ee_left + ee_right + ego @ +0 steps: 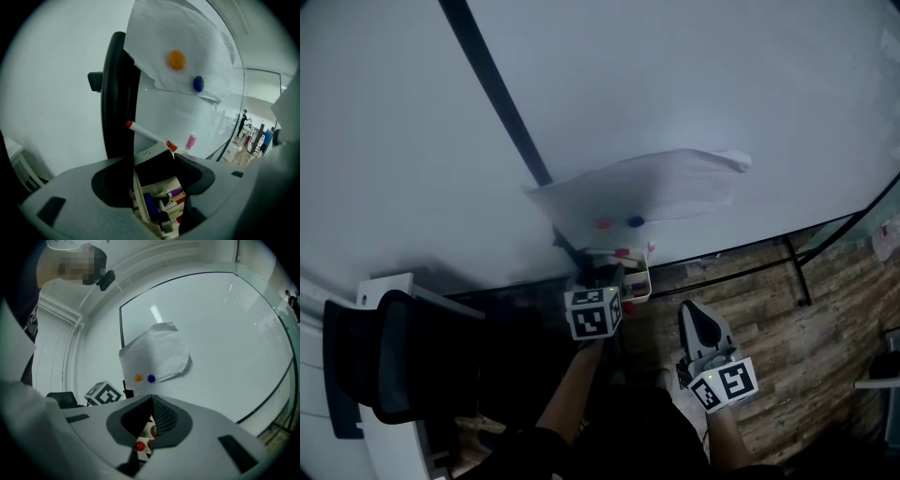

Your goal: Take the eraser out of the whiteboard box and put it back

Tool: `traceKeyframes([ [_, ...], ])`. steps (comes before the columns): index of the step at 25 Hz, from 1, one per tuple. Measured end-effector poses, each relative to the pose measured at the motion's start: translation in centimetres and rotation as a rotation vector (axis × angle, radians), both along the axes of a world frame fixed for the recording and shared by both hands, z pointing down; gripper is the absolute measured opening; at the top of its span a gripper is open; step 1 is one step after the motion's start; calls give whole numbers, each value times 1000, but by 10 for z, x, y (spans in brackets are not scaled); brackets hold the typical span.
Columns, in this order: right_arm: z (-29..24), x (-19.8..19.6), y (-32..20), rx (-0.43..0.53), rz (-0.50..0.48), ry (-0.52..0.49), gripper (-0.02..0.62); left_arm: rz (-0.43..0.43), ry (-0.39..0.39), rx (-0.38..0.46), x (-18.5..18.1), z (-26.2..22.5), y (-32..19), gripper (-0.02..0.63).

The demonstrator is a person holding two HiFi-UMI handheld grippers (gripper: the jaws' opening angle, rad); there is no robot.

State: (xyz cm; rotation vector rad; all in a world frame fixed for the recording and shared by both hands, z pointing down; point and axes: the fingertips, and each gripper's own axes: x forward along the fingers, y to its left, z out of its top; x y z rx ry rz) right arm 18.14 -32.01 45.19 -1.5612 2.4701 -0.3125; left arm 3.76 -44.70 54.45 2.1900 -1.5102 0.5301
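Left gripper [154,161] gapes wide and grips nothing, with its jaws either side of the eraser [153,168], which sits at the far end of the whiteboard box [137,197]. Right gripper [152,401] is closed, empty, well apart. Judgement: close squarely across the eraser's sides, then lift straight up, clear of the markers [151,206].

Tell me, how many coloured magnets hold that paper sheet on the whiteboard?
2: an orange magnet and a blue magnet, side by side near the bottom edge of the sheet. More could be hidden behind its curled part.
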Motion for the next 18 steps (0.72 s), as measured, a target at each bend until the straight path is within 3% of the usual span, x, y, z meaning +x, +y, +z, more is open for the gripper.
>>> traceKeyframes([
  [11, 5, -4, 0, -11, -12, 1, 3, 10, 2, 22, -1, -3, 4, 255],
  [18, 2, -6, -1, -3, -19, -1, 3, 42, 30, 116, 3, -31, 16, 252],
])
